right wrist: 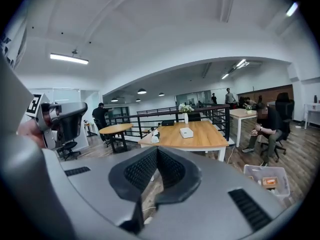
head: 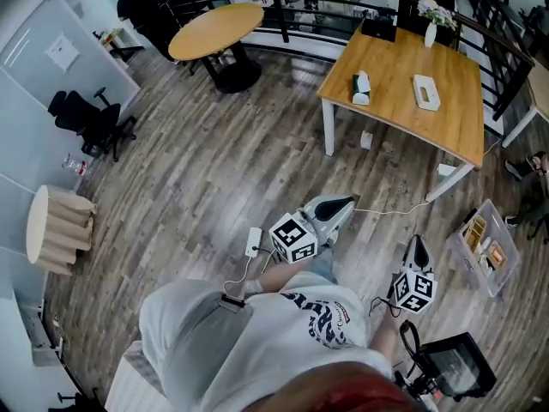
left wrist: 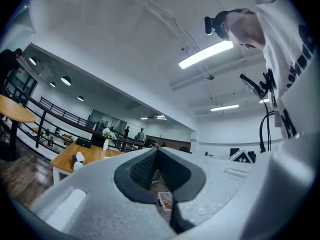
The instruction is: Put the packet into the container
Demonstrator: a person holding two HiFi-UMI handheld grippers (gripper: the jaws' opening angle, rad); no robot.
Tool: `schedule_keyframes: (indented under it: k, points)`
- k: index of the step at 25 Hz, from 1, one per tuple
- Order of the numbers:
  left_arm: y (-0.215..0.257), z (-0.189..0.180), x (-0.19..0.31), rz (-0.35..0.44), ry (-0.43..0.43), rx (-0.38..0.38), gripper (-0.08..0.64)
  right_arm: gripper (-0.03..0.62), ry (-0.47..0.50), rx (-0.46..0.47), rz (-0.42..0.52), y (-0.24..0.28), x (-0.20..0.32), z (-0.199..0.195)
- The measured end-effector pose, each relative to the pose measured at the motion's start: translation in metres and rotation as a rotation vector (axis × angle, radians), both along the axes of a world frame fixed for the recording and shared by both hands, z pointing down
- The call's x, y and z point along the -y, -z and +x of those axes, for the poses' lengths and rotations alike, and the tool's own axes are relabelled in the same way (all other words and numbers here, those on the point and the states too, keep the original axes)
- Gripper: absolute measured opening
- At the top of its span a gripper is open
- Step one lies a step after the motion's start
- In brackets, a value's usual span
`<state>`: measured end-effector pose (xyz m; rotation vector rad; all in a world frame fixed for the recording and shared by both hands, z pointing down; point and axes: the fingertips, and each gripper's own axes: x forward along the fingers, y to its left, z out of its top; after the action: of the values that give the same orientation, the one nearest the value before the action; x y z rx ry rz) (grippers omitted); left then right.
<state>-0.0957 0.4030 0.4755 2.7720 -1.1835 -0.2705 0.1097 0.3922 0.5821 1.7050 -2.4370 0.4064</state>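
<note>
The person's shirt [head: 257, 342] fills the lower frame. Above it, left gripper [head: 350, 201] and right gripper [head: 418, 240]: jaws clenched, empty. The container [head: 503, 275] sits at right edge (on the floor). The probable packet [head: 426, 91] lies on the table [head: 395, 101], upper right. Likely light, pliable; grip across its narrow width.

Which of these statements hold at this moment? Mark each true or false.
1. The clear container stands on the floor. True.
2. The left gripper holds a packet. False: its jaws are together with nothing between them.
3. A vase of flowers stands on the square wooden table. True.
4. The container is empty. False: small packets already lie inside it.
5. The right gripper rests on the square table. False: it is held above the floor, beside the container, with its jaws together and empty.
</note>
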Motion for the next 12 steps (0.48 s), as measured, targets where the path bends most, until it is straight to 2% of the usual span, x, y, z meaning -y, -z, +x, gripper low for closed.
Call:
schedule_keyframes:
  k: [4,9,12]
  points:
    - [-0.009,-0.009,0.025,-0.018,-0.012,0.004,0.005,0.008,-0.004,0.009,-0.001,0.001,0.022,-0.01]
    - [-0.002,-0.022,0.073,-0.006,-0.002,-0.018,0.005,0.008,0.063,-0.012,-0.015,0.003,0.065,-0.04]
    - [-0.006,-0.021,0.105,-0.018,-0.022,-0.019,0.005,0.008,0.071,-0.021,-0.016,0.006,0.09,-0.048]
